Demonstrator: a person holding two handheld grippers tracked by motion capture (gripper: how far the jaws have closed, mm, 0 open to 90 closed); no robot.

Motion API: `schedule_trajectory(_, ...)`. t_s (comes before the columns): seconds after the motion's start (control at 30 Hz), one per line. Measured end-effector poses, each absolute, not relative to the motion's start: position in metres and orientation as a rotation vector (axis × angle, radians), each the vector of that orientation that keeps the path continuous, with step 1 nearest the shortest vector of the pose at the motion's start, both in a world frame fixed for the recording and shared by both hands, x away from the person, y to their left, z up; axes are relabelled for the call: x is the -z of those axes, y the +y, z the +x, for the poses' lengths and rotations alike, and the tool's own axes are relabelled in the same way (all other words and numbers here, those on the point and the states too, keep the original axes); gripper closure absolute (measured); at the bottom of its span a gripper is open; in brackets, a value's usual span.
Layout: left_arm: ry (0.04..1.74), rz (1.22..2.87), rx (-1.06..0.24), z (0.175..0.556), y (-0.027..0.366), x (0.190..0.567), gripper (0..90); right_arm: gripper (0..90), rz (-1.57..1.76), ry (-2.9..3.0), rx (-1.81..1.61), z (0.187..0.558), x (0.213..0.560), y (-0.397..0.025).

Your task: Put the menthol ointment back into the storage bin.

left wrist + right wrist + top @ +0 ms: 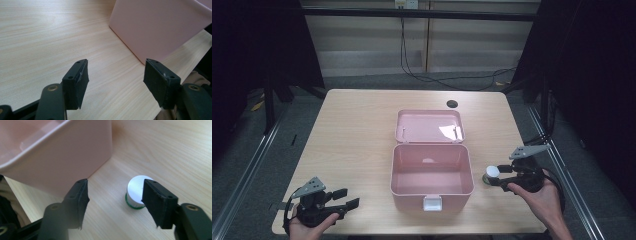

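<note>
A pink plastic box (432, 175) stands open in the middle of the table, its lid (429, 126) laid back flat behind it and a white latch at its front. Its inside looks bare. A small white-capped jar with a green base (135, 192) stands upright on the wood just right of the box, also seen as the jar (491, 174). My right gripper (498, 176) is open above it; the jar sits close to the right fingertip (156, 200), between the jaws. My left gripper (346, 198) is open at the table's front left, nothing between its jaws (116, 80), pointing at the box's wall (155, 27).
The light wooden table (357, 125) has a round black cable hole (452, 104) near its far edge. Dark floor and metal frame rails surround the table. A black cable hangs down the back wall.
</note>
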State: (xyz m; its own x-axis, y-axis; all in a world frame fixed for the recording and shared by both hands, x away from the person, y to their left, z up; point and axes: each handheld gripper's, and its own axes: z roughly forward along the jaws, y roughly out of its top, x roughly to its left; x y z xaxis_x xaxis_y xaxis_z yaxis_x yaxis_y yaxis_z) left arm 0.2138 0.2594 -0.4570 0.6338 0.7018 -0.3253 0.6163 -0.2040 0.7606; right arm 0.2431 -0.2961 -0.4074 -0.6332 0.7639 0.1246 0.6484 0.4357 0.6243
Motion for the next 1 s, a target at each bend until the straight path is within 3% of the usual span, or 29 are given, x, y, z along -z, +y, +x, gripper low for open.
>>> schedule_trajectory(0.67,1.025,1.903,-0.111,0.213,0.259,0.456,35.9,34.1,1.331,2.635,-0.69,0.276,0.394,-0.282)
schedule_trajectory(1.0,1.025,1.908,-0.108,0.214,0.258,0.456,36.1,40.9,1.332,2.695,-0.512,0.292,0.397,-0.276)
